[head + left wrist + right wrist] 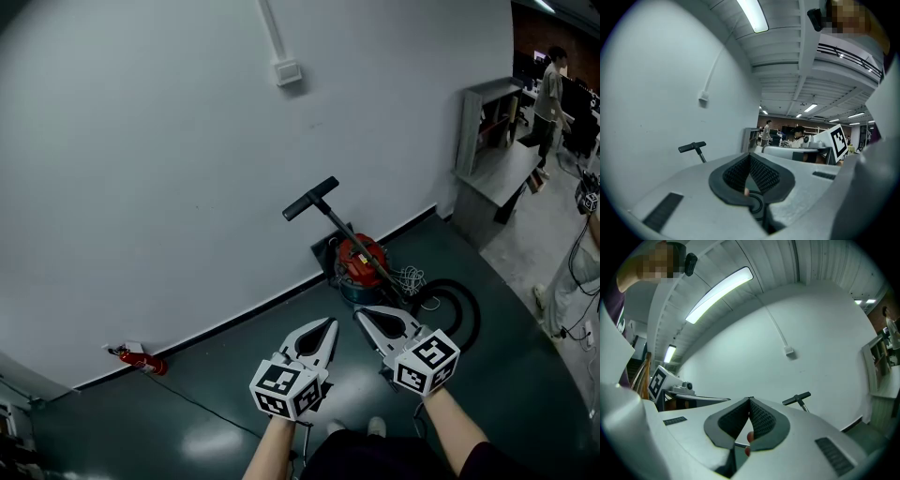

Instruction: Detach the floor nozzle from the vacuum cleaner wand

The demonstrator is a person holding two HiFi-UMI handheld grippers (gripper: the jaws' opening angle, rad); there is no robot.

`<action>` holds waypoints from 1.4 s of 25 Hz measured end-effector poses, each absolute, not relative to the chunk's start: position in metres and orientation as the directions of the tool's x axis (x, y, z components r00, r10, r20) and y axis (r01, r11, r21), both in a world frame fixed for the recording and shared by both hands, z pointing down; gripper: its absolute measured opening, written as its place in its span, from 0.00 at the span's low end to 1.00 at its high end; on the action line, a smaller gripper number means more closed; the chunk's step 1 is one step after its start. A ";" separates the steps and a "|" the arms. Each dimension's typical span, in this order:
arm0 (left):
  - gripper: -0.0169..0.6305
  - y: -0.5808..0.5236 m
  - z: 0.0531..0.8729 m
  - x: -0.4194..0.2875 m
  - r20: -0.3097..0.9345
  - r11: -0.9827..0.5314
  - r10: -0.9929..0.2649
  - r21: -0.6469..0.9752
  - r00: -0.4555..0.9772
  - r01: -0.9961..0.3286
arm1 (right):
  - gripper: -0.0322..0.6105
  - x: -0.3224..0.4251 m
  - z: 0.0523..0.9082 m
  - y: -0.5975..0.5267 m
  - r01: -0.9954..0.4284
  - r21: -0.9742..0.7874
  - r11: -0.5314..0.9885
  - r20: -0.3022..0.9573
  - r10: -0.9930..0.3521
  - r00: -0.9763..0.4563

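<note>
A red canister vacuum cleaner [361, 262] stands on the dark floor against the white wall. Its wand [354, 244] leans up from it, and the black floor nozzle [310, 198] sits at the wand's upper end, pointing into the air. The nozzle also shows as a small black bar in the left gripper view [692, 147] and in the right gripper view [796, 398]. My left gripper [330, 322] and my right gripper [359, 314] are held side by side a short way in front of the vacuum. Both are shut and hold nothing.
The vacuum's black hose [457, 305] loops on the floor to its right, beside a coil of white cord [409, 278]. A red fire extinguisher [141, 359] lies by the wall at left. A grey shelf unit [492, 150] stands at right, with people beyond it.
</note>
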State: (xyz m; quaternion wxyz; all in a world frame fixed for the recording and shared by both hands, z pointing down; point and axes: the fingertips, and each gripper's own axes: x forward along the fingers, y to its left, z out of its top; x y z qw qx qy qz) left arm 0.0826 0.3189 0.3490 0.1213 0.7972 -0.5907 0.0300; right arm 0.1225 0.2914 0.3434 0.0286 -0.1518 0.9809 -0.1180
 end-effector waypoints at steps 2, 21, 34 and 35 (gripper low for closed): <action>0.03 0.315 0.351 0.086 0.195 -0.274 -0.933 0.155 0.302 -0.949 | 0.08 0.126 0.344 0.287 -0.294 -0.249 0.923 -0.026 -0.310 -0.950; 0.03 0.236 0.378 -0.013 0.215 -0.315 -0.908 0.212 0.359 -0.925 | 0.08 0.039 0.377 0.211 -0.390 -0.273 0.879 0.043 -0.394 -0.918; 0.03 0.205 0.391 -0.051 0.224 -0.374 -0.874 0.255 0.431 -0.892 | 0.08 0.007 0.390 0.185 -0.464 -0.269 0.844 0.096 -0.456 -0.885; 0.03 0.203 0.393 -0.052 0.226 -0.377 -0.872 0.256 0.434 -0.890 | 0.08 0.007 0.390 0.182 -0.467 -0.270 0.842 0.096 -0.459 -0.883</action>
